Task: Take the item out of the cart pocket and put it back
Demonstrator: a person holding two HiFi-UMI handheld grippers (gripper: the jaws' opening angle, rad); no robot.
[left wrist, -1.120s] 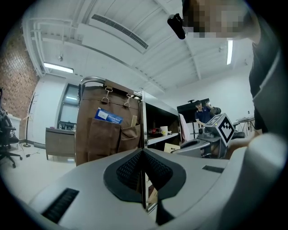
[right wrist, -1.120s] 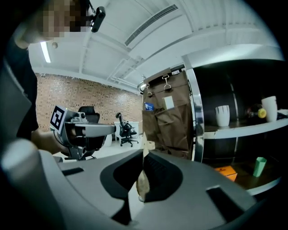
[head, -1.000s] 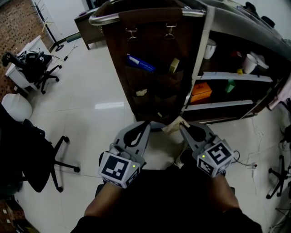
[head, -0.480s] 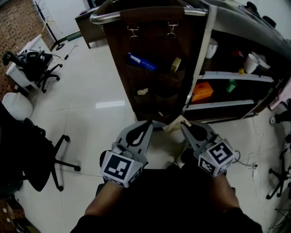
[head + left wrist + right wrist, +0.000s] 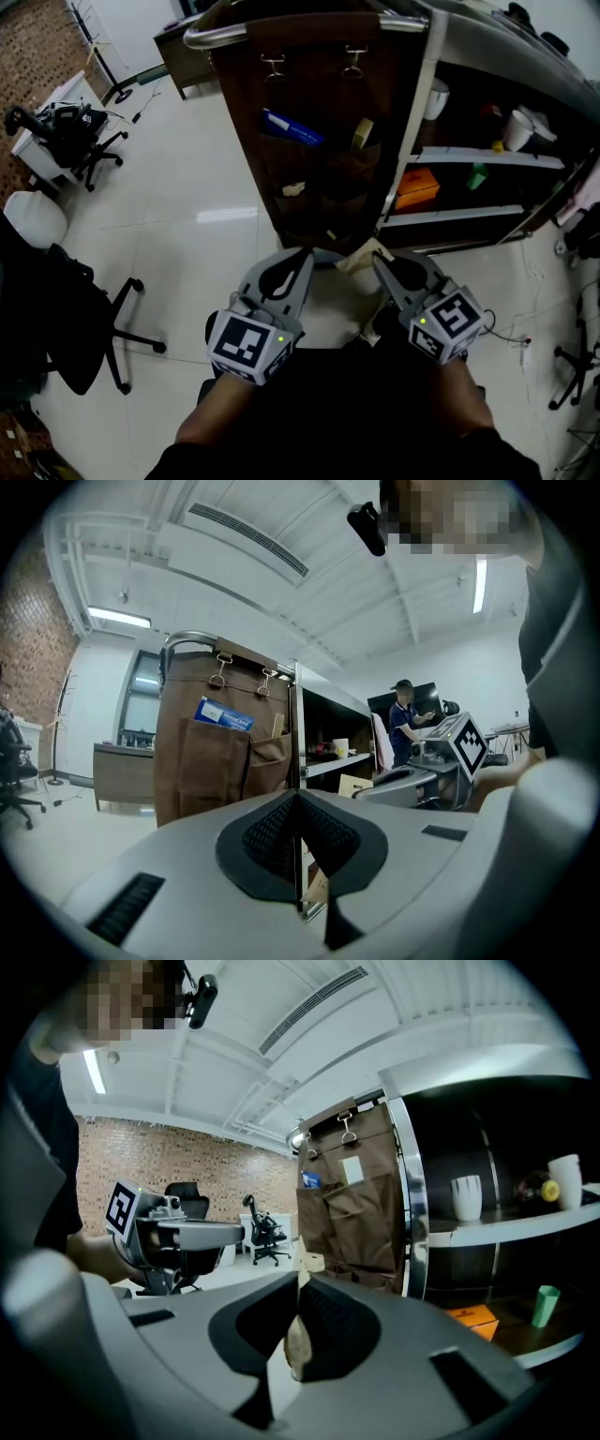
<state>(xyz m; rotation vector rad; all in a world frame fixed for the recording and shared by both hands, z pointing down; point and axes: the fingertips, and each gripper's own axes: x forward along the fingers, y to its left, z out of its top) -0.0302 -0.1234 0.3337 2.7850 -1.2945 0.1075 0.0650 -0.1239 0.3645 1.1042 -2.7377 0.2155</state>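
Observation:
A brown fabric pocket organiser [image 5: 319, 141] hangs from clips on the end of the cart. Its pockets hold a blue packet [image 5: 292, 128], a yellowish item [image 5: 361, 133] and a small white item [image 5: 293, 188]. My right gripper [image 5: 377, 259] is low in front of the organiser, shut on a tan paper packet [image 5: 359, 256]. That packet [image 5: 298, 1340] shows pinched between the pads in the right gripper view. My left gripper [image 5: 302, 255] is beside it at the same height, jaws closed together with nothing held. In the left gripper view the organiser [image 5: 220, 752] stands ahead.
Cart shelves to the right hold an orange box [image 5: 415, 187], a green bottle [image 5: 475, 176] and white cups [image 5: 514, 129]. A black office chair [image 5: 84, 319] stands on the white floor at left. A person [image 5: 405, 719] stands in the far background.

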